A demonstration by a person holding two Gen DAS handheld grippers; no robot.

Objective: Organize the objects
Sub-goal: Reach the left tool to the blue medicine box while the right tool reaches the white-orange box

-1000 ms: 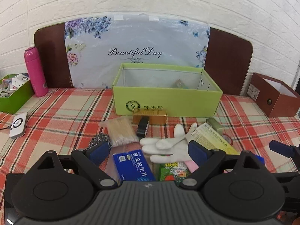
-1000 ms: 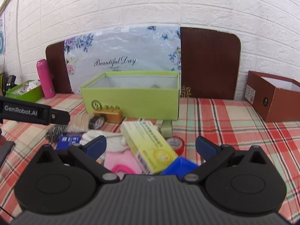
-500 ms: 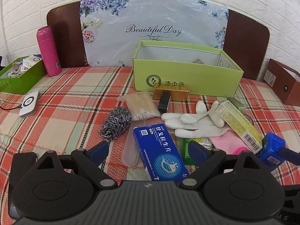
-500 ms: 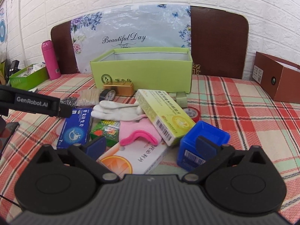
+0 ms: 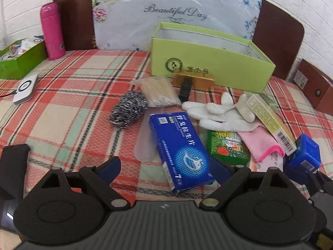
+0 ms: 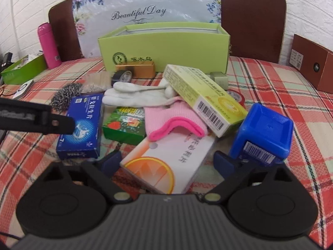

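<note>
A pile of small items lies on the plaid cloth before an open light-green box [image 5: 210, 62]. My left gripper [image 5: 166, 169] is open, its jaws either side of the near end of a blue medicine box [image 5: 180, 145]. My right gripper [image 6: 168, 162] is open around the near end of a white box with an orange print [image 6: 168, 162]. Around them lie white gloves [image 5: 218, 112], a pink cloth [image 6: 174, 118], a yellow-green carton [image 6: 204, 98], a green packet [image 6: 124, 125], a blue cube box [image 6: 264, 133], a steel scourer [image 5: 129, 109] and a gold bar [image 6: 137, 68].
A pink bottle [image 5: 52, 31] and a green tray [image 5: 18, 60] stand at the back left, with a white device [image 5: 24, 88] near them. A brown box [image 6: 312, 62] stands at the right. A tape roll [image 6: 122, 77] and cotton swabs [image 5: 158, 91] lie by the green box.
Both grippers have moved forward and lower toward the pile. The blue medicine box now lies between the left jaws and the white orange-print box between the right jaws.
</note>
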